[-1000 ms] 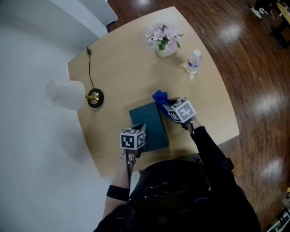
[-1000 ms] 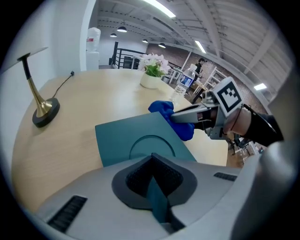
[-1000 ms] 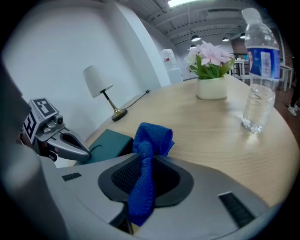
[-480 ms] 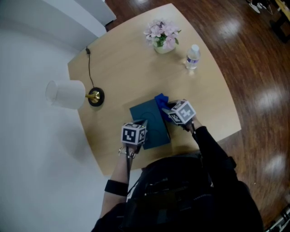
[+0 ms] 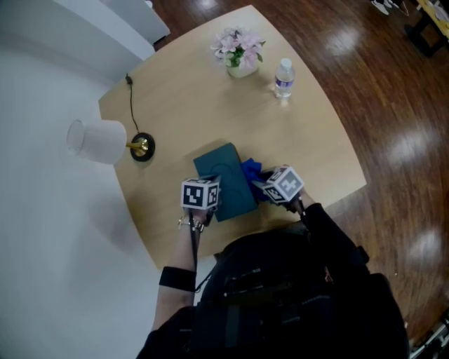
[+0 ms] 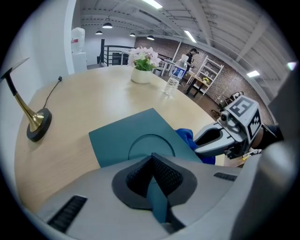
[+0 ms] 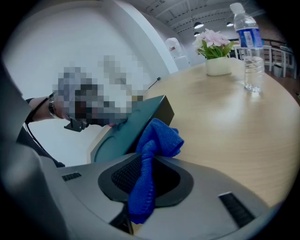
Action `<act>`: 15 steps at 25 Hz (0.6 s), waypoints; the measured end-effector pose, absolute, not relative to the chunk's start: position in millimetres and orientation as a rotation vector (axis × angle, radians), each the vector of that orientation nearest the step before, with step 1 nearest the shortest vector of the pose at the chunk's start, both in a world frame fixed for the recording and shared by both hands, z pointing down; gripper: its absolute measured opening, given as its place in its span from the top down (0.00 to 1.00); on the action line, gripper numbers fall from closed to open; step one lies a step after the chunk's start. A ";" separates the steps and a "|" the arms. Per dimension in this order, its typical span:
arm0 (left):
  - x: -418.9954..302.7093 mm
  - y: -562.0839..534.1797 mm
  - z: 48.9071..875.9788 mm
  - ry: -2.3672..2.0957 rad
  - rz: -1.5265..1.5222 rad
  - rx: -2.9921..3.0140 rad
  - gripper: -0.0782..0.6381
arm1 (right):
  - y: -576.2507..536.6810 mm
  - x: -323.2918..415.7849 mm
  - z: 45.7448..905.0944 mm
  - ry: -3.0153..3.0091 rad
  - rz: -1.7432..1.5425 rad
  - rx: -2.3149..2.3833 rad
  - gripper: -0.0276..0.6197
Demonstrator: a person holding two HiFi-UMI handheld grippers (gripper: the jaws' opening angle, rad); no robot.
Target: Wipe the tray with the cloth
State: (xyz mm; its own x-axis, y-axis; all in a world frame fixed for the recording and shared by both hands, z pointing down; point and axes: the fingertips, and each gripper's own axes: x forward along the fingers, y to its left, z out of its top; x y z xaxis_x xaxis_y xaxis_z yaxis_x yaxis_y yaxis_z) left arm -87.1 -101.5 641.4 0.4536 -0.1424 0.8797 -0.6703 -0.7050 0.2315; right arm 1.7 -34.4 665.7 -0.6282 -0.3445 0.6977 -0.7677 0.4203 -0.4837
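Tray (image 5: 221, 175), teal, sits just below centre in the head view on the wooden table (image 5: 189, 98), its near edge pinched between the left gripper (image 6: 153, 180) jaws, while the right gripper (image 7: 140, 183) clamps the blue cloth (image 7: 158, 138) at the tray's right edge.

This looks like a large loft-style office or studio, with exposed ceiling beams and strip lights (image 6: 152, 3), open shelves (image 6: 209, 70) at the far wall and a water dispenser (image 6: 78, 47). A glossy dark wooden floor (image 5: 379, 91) surrounds a pale table (image 5: 182, 98) with a lamp (image 5: 98, 142), potted flowers (image 5: 238, 49) and a water bottle (image 5: 283, 77).
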 end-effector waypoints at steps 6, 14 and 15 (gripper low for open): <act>-88.4 -101.0 642.0 -0.684 1.235 2.165 0.89 | 17.5 -6.8 671.8 -2.153 1.168 0.901 0.83; -87.9 -99.7 640.9 -0.672 1.232 2.173 0.89 | 41.7 -2.0 666.9 -2.142 1.143 0.827 0.83; -87.9 -100.3 640.8 -0.673 1.230 2.172 0.89 | 33.3 2.8 664.4 -2.147 1.130 0.847 0.83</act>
State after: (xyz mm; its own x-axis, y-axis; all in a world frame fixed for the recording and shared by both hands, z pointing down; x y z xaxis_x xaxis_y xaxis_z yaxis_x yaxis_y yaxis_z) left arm -87.9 -100.3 640.8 0.4563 -0.1535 0.8765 -0.6557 -0.7239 0.2146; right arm 2.8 33.3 664.4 -0.6413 -0.2691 0.7185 -0.7447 0.4439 -0.4984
